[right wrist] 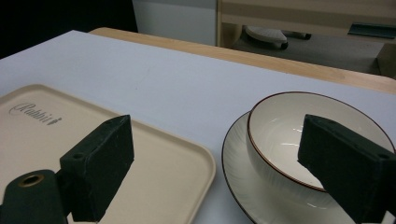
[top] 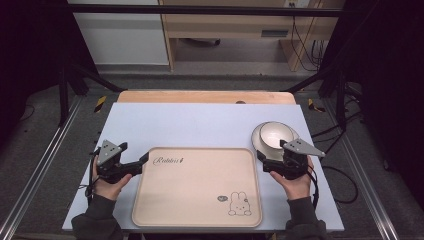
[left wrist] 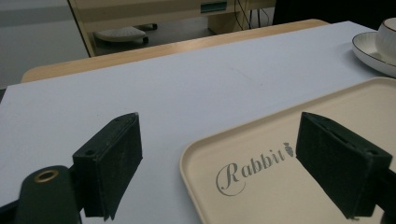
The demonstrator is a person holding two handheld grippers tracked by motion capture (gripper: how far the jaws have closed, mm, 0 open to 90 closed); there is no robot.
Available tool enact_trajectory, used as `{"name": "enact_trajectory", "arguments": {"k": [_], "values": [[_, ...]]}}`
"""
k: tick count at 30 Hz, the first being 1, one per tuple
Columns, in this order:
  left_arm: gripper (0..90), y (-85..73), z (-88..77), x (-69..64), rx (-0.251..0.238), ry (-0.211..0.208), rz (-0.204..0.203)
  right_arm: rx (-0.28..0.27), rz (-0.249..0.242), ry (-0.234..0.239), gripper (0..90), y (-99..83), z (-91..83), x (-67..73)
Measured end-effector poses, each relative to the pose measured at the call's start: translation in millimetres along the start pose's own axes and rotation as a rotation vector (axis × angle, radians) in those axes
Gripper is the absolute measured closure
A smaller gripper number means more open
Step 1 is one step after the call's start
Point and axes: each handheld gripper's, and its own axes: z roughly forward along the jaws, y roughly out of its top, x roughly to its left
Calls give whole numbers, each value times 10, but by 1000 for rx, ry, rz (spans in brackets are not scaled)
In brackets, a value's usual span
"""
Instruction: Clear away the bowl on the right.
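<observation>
Looking down from the high view, a beige tray (top: 197,186) lies flat on the white table (top: 200,125), near the person's edge. Script lettering sits at its far left corner and a rabbit drawing (top: 239,204) near its right front corner. The left gripper (top: 141,162) is held by the left hand (top: 107,186) just beside the tray's left edge, with its tips at the far left corner. The right gripper (top: 266,161) is held by the right hand (top: 295,184) just beside the tray's right edge. A white bowl (top: 275,135) stands in a saucer (top: 256,137) on the table, just beyond the right gripper and off the tray's far right corner.

From the left gripper view, the left gripper (left wrist: 217,161) has its jaws spread wide and holds nothing. One jaw is over bare table and the other is over the tray (left wrist: 280,186), so the tray's corner and rim lie between them. The lettering (left wrist: 254,165) reads "Rabbit". The saucer (left wrist: 369,53) and bowl (left wrist: 387,37) show at the far right.

From the right gripper view, the right gripper (right wrist: 217,163) is likewise wide open and empty. Its left jaw hangs over the tray (right wrist: 159,172). Its right jaw stands in front of the bowl (right wrist: 289,135); contact cannot be judged. The bowl is upright and empty, with a dark rim line, and sits centred in the saucer (right wrist: 238,186). The saucer lies just beside the tray, not touching it.
</observation>
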Motion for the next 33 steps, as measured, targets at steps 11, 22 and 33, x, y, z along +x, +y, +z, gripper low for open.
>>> {"name": "enact_trajectory", "arguments": {"k": [11,22,33], "values": [[141,-25,20,14,12,0,0,11,17,-20,117,15,-28,-65],[140,-33,30,35,19,3,-2,10,31,-44,125,28,-64,-140],[140,-33,28,58,22,8,-6,8,40,-53,127,43,-78,-171]]}}
